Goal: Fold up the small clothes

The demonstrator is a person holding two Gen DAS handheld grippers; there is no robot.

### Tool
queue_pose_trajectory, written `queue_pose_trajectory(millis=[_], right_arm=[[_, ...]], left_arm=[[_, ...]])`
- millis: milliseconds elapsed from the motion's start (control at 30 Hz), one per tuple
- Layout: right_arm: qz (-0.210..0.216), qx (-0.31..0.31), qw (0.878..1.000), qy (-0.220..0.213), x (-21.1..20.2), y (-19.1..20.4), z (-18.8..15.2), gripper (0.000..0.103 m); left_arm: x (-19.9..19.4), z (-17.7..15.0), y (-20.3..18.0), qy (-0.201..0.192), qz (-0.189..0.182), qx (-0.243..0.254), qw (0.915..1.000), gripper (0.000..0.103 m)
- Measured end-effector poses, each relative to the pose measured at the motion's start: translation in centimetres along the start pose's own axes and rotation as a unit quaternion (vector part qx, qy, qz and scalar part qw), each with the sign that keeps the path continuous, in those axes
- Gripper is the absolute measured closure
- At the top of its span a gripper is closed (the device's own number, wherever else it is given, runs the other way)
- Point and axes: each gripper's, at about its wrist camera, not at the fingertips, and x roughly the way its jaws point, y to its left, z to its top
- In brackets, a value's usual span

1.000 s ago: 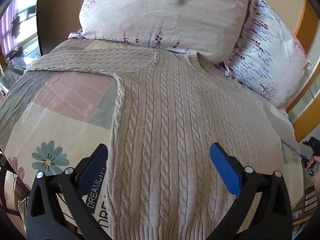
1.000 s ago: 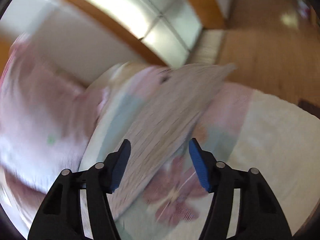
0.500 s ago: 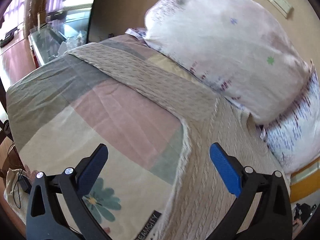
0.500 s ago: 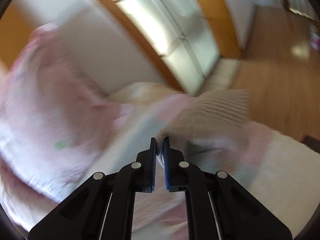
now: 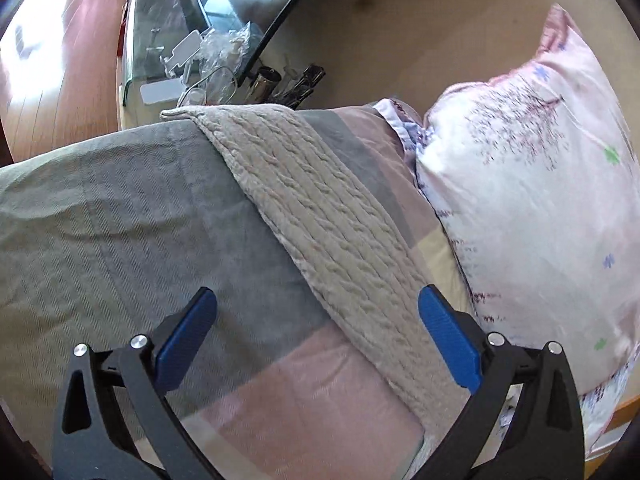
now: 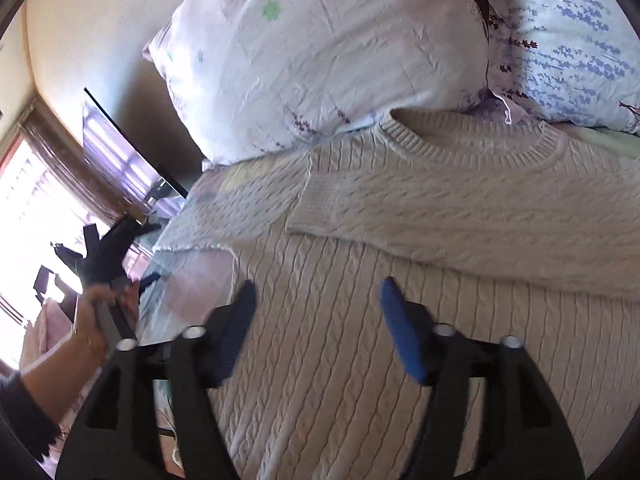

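A beige cable-knit sweater point(image 6: 400, 312) lies flat on the bed, collar toward the pillows. Its right sleeve point(image 6: 460, 220) is folded across the chest. Its left sleeve point(image 5: 320, 208) stretches out over the patchwork bedspread point(image 5: 120, 216) toward the bed's edge. My left gripper point(image 5: 316, 320) is open, hovering over that sleeve, empty. It also shows in the right wrist view point(image 6: 108, 256), held in a hand at the left. My right gripper point(image 6: 316, 304) is open and empty above the sweater's body.
Two floral pillows point(image 6: 320, 52) point(image 6: 560, 40) lean at the head of the bed. A glass side table point(image 5: 180, 52) with clutter stands beyond the bed's edge. Wooden floor point(image 5: 60, 80) lies past it.
My right gripper carried the right sleeve across the chest, let go and opened. My left gripper swung left from the sweater's body to over the outstretched left sleeve.
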Motion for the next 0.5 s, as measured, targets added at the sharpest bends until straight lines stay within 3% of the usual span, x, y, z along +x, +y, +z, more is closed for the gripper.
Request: queue_pose_trajectory(millis=[67, 100, 167, 200, 267, 367, 433, 500], right_arm=[[-0.027, 0.001, 1.0, 0.001, -0.5, -1.2, 0.4, 0.025], [-0.048, 0.012, 0.999, 0.004, -1.1, -2.3, 0.5, 0.025], [-0.076, 0.044, 0.996, 0.003, -2.1, -3.8, -0.1, 0.025], [-0.091, 0.068, 0.994, 0.001, -2.8, -5.3, -0.4, 0.025], [-0.11, 0.101, 0.989, 0.0, -4.0, -7.2, -1.4, 0.025], [-0.128, 0.132, 0.983, -0.002, -5.4, -9.0, -2.8, 0.025], [-0.132, 0.132, 0.983, 0.0, -5.8, -8.9, -3.4, 0.025], [-0.133, 0.125, 0.983, 0.003, -6.0, -8.6, -3.9, 0.025]], left_arm=[[0.4, 1.4, 0.4, -0.006, -0.012, -0.014, 0.9998, 0.006], [0.9, 2.5, 0.7, -0.003, -0.014, -0.02, 0.9997, 0.012], [1.3, 4.2, 1.2, -0.004, -0.016, -0.028, 0.9995, 0.024], [1.8, 5.2, 1.6, 0.001, -0.025, -0.041, 0.9989, 0.039], [2.2, 6.5, 2.6, -0.001, -0.037, -0.073, 0.9967, 0.046], [2.9, 8.0, 3.5, 0.006, -0.033, -0.101, 0.9943, 0.07], [3.2, 8.5, 2.9, 0.012, -0.001, -0.081, 0.9967, 0.095], [2.5, 8.3, -0.2, 0.0, 0.024, -0.009, 0.9997, 0.096]])
